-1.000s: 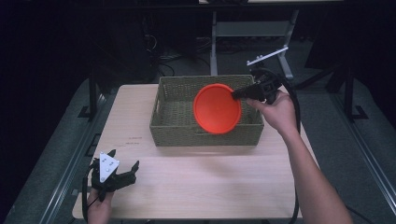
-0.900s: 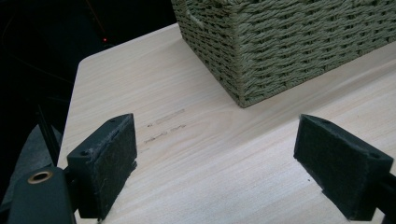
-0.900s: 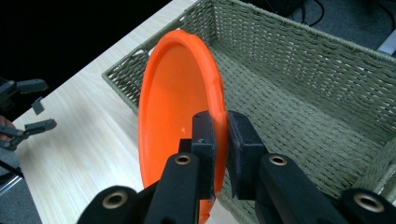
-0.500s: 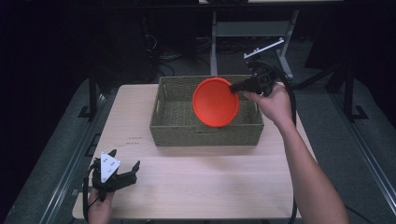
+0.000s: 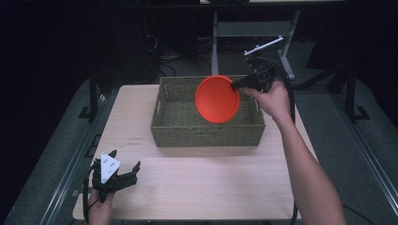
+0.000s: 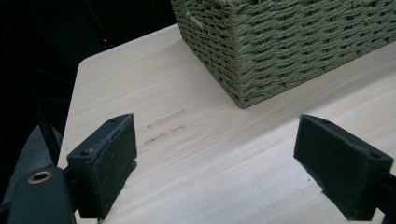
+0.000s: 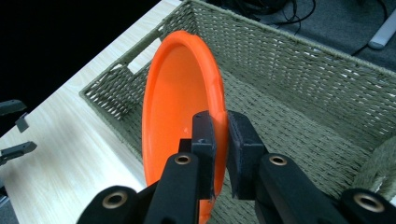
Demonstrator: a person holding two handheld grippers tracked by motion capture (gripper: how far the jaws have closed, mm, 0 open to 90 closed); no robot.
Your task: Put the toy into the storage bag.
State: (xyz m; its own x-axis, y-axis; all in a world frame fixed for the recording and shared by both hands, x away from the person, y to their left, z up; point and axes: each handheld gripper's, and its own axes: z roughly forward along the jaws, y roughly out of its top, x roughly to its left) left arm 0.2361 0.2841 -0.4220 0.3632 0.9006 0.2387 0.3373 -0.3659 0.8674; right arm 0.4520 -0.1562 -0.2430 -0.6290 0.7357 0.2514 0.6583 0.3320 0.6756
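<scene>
The right gripper (image 7: 219, 135) pinches the rim of the orange plate (image 5: 217, 99), held on edge over the woven basket (image 5: 164, 119). Maybe it goes inside, so lower it slowly and flat. The left gripper (image 6: 215, 161) rests spread on the counter (image 5: 211, 178).

Basket (image 5: 206, 133) walls ring orange plate (image 5: 217, 99); bare table (image 5: 211, 183) free in front, beside left claw (image 5: 123, 177)

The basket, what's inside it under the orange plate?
The basket shows just its woven floor; the orange plate, pinched by the right gripper, hangs above it and covers part of the floor.
</scene>
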